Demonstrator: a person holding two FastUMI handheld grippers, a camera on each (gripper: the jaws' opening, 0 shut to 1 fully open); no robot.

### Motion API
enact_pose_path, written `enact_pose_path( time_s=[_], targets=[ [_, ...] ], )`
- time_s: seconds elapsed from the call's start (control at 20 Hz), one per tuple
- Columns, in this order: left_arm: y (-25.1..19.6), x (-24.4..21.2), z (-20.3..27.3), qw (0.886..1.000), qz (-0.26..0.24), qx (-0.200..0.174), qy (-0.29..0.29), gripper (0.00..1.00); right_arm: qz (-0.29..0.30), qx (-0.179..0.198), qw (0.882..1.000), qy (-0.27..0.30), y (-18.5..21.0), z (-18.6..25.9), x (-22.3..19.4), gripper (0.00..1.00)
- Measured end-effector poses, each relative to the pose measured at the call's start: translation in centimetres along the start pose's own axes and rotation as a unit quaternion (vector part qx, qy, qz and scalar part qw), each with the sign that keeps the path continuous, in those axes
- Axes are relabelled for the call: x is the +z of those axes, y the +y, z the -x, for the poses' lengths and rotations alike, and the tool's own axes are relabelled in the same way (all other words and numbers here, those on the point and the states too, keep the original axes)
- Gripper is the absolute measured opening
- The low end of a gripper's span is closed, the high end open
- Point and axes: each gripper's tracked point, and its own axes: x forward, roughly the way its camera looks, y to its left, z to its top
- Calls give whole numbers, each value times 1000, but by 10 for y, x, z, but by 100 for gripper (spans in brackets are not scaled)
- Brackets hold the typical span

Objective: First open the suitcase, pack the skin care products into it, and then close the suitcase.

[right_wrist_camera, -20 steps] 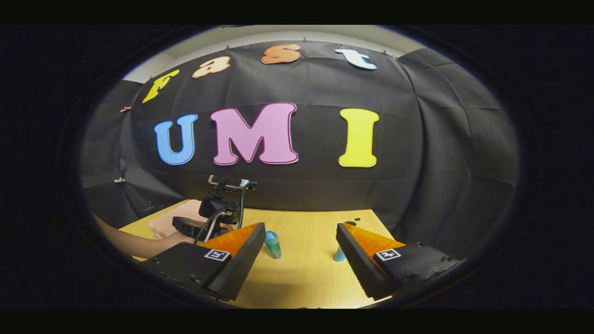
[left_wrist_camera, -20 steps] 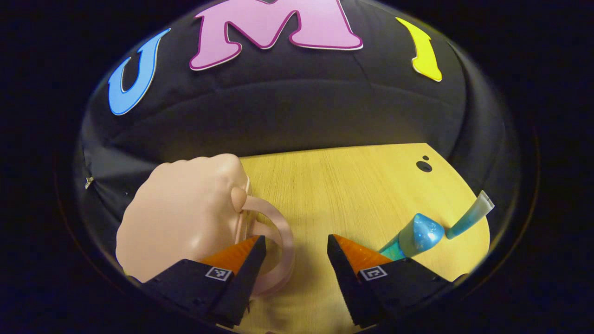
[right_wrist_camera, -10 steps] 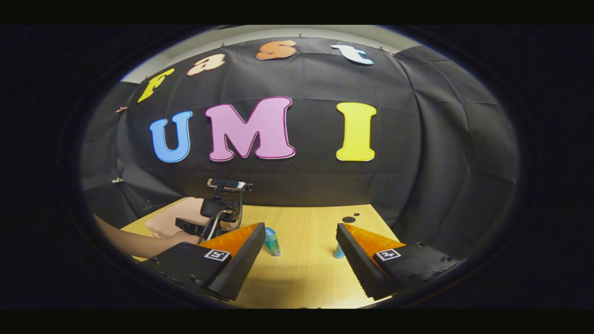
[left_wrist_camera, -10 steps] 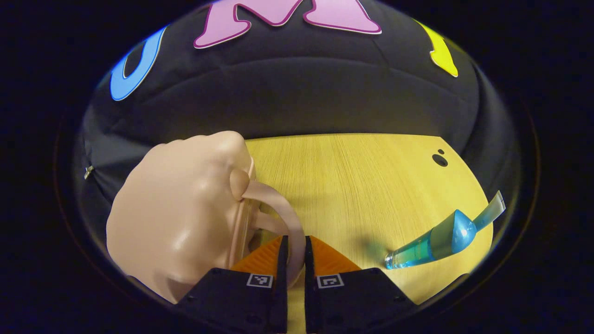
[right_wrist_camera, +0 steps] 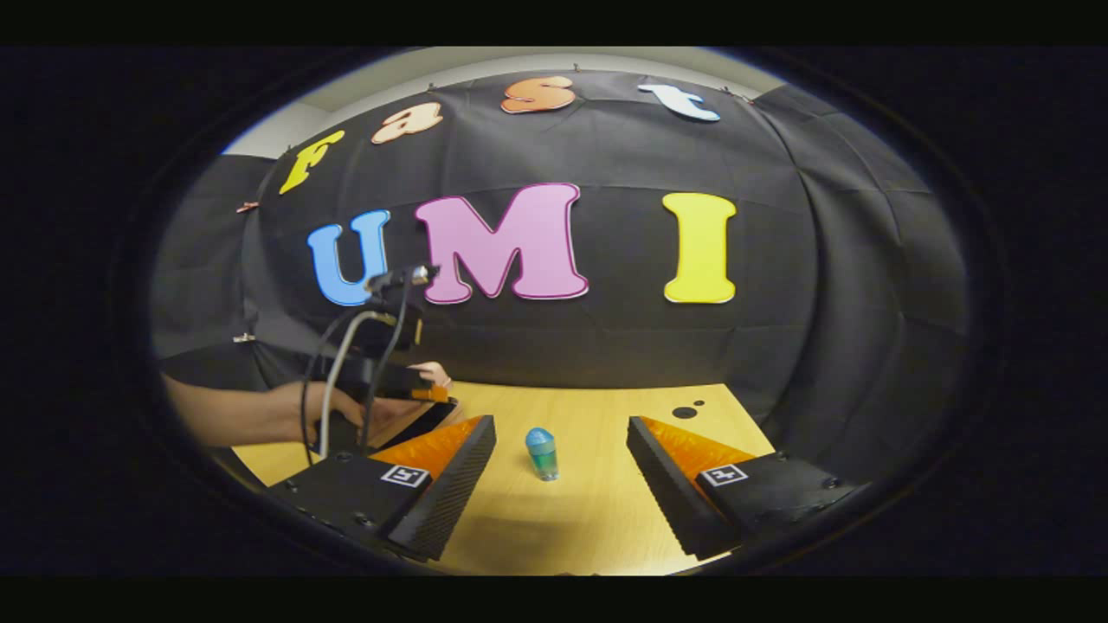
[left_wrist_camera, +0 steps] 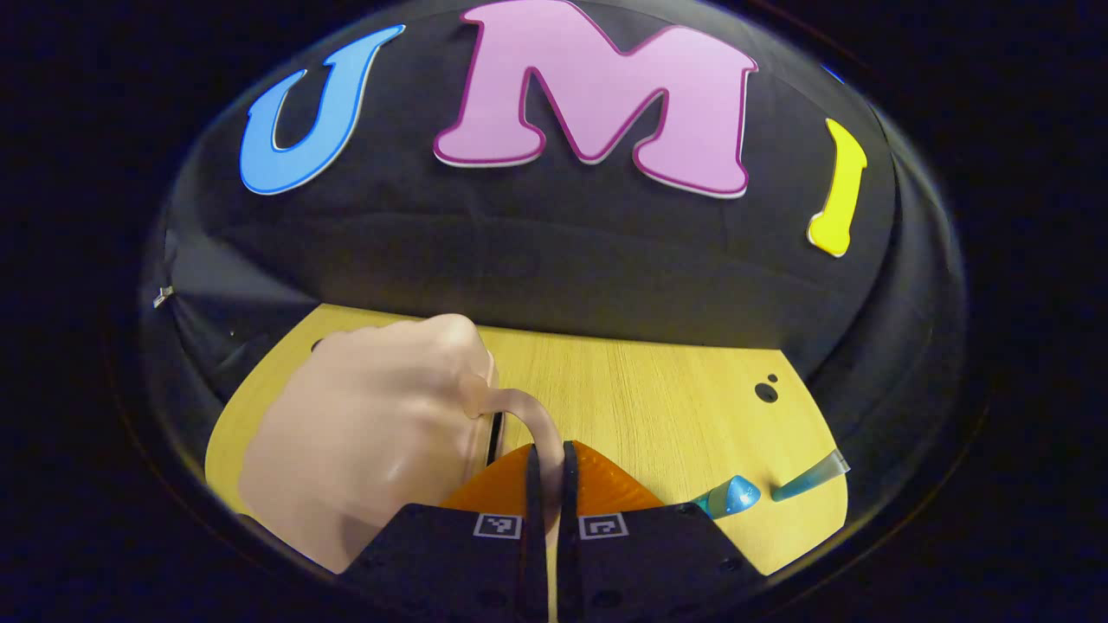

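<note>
Left gripper view: the left gripper (left_wrist_camera: pixel 547 484) has its jaws drawn almost together on the curved handle (left_wrist_camera: pixel 538 426) of the pink suitcase (left_wrist_camera: pixel 363 433), one finger on each side of the loop. The suitcase sits on the wooden table (left_wrist_camera: pixel 640 398), left of centre, with a dark slit visible along its seam next to the handle, so the lid seems slightly raised, though the fisheye distortion makes this uncertain. To the right, near the table edge, a blue bottle (left_wrist_camera: pixel 729 497) lies just beside a teal tube (left_wrist_camera: pixel 809 478); the two are close but apart. Two dark holes (left_wrist_camera: pixel 767 391) mark the tabletop beyond them.

Right gripper view: the right gripper (right_wrist_camera: pixel 561 454) hangs above the near part of the table with its jaws wide apart and nothing between them. The bottle (right_wrist_camera: pixel 542 452) stands upright on the table, seen between the fingers and farther off. At left, a hand (right_wrist_camera: pixel 333 414) holds the left gripper (right_wrist_camera: pixel 428 395), with cables (right_wrist_camera: pixel 333 363) trailing from it, over the suitcase (right_wrist_camera: pixel 414 422), which is largely hidden behind the near finger.
</note>
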Motion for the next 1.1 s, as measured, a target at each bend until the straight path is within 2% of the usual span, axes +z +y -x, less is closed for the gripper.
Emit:
enact_pose_path(
  time_s=[0.25, 0.45, 0.6, 0.75, 0.8, 0.85, 0.95, 1.0, 1.1],
  targets=[
    [86, 77, 58, 1000, -13, 15, -22, 9, 7, 24, 1000, -4, 25, -2, 4, 97],
    [203, 116, 87, 994, -65, 82, -38, 9, 9, 29, 999, -17, 44, -1, 17, 97],
    [277, 126, 88, 993, -31, 102, -44, 9, 18, 27, 999, -17, 61, -5, 14, 97],
    [357, 112, 71, 989, -31, 138, -38, 9, 19, 26, 999, -1, 74, -10, 8, 97],
    [378, 107, 63, 988, -20, 150, -35, 13, 15, 21, 1000, -2, 76, -12, 9, 97],
    [395, 98, 53, 987, -13, 157, -33, 9, 15, 15, 1000, -3, 78, -15, 9, 97],
    [438, 82, 32, 982, -31, 184, -28, 9, 22, 4, 1000, 1, 81, -23, 4, 97],
    [456, 72, 21, 980, -39, 192, -23, 9, 26, -1, 1000, 5, 82, -27, 0, 97],
    [481, 48, -8, 980, -14, 197, -10, 9, 33, -20, 999, 4, 75, -34, -6, 97]
  ],
)
